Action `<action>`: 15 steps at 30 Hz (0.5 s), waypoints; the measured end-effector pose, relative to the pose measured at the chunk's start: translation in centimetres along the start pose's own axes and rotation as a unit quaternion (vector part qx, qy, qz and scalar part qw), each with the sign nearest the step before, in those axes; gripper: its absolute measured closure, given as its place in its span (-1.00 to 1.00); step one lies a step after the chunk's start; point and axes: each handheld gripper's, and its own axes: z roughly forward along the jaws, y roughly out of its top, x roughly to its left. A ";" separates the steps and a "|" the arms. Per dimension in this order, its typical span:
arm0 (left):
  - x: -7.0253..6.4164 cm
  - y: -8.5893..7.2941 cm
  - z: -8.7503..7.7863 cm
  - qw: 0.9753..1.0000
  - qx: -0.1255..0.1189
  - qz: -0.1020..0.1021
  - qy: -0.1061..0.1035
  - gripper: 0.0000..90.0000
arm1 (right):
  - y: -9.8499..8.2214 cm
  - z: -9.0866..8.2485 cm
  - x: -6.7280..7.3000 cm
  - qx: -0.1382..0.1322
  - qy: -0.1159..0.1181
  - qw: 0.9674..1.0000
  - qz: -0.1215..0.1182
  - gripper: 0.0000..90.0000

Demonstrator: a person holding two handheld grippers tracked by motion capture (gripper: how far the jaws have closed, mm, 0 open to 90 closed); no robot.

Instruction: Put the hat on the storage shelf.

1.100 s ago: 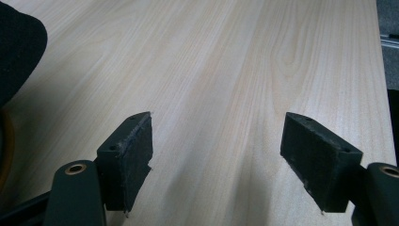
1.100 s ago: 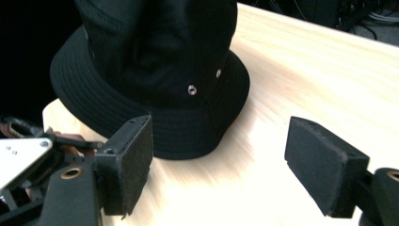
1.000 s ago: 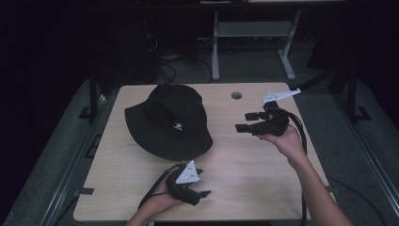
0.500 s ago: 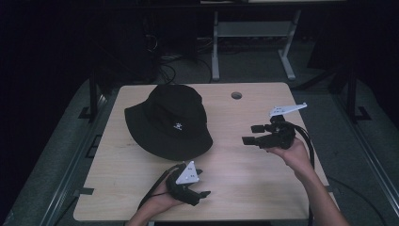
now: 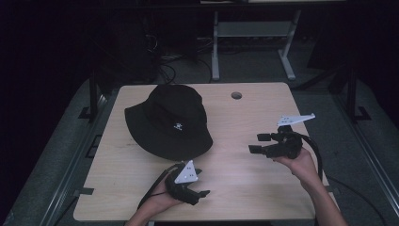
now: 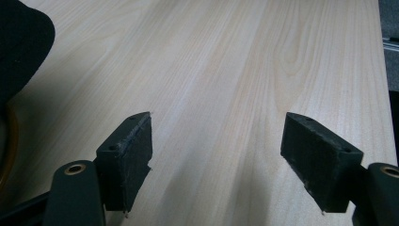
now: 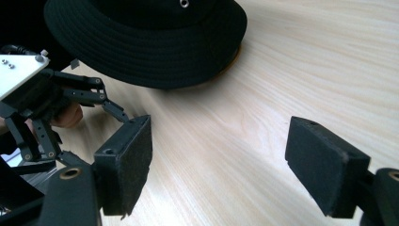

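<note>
A black bucket hat (image 5: 169, 122) with a small white emblem lies brim-down on the left half of the light wooden table (image 5: 244, 117). At the near edge, just below the hat's brim, my left gripper (image 5: 201, 182) points right and stands open. In the left gripper view, my left gripper (image 6: 219, 127) has only bare wood between its jaws, and the hat brim (image 6: 21, 42) is at the upper left. Right of the hat, my right gripper (image 5: 256, 143) points left, open and holding nothing. The right gripper view has my right gripper (image 7: 219, 127) facing the hat (image 7: 146, 37) and the left gripper (image 7: 47, 108).
A round cable hole (image 5: 236, 95) sits near the table's far edge. Behind the table stands a grey desk frame (image 5: 254, 33) with cables on the dark floor. Bare tabletop stretches between the two grippers and along the right side.
My right gripper has drawn back toward the person and slightly to the right, away from the hat. The left gripper and the hat have stayed put.
</note>
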 end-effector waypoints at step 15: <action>0.0 -0.1 -0.1 1.000 -0.004 -0.011 0.000 -0.44 | -3.9 -1.1 -1.0 -0.009 -0.004 1.000 0.029 -0.49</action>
